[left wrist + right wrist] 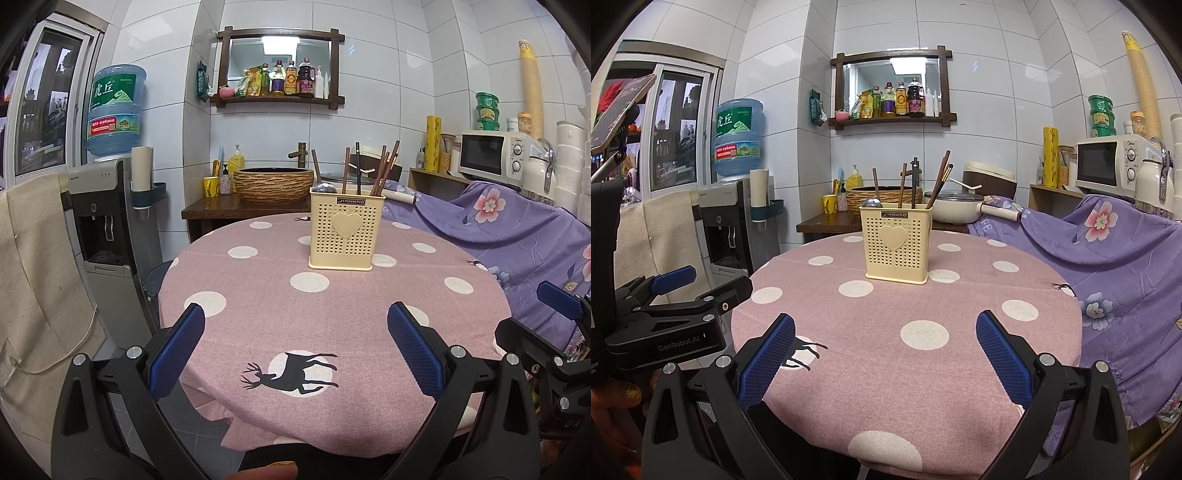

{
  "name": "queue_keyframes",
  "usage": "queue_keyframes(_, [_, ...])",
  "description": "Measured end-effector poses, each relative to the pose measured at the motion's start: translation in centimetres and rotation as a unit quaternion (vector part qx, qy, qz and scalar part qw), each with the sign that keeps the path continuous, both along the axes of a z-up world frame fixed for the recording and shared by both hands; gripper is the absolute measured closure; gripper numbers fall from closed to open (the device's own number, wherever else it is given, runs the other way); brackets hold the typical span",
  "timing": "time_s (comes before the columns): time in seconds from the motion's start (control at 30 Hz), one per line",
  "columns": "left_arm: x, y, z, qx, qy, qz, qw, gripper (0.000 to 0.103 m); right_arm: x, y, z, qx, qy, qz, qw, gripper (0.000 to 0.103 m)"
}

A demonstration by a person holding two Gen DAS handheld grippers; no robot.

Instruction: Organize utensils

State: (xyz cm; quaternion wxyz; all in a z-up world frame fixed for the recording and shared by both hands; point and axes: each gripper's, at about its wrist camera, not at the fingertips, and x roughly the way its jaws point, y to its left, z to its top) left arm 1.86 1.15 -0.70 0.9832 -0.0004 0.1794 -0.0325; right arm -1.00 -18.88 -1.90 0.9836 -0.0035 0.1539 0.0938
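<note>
We hold left tongs [295,354] and right tongs [884,356] near table [369,332] edge, both spread wide, empty. Farther, past table centre: cream utensil holder [346,230], upright, light perforated plastic. Inside stand chopsticks [384,170], thin, stiff, likely slippery; ladle [325,187] lower. We judge best hold high on exposed stems.

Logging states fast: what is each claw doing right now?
Left claw: open, holding nothing.
Right claw: open, holding nothing.
</note>
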Motion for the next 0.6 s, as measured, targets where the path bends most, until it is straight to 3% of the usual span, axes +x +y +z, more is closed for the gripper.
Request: queue_keyframes(0.6, [-0.02, -0.04, -0.02, 0.0, -0.001, 0.0, 1.0, 0.006, -0.04, 0.03, -0.03, 0.0, 0.0, 0.0, 1.0, 0.006])
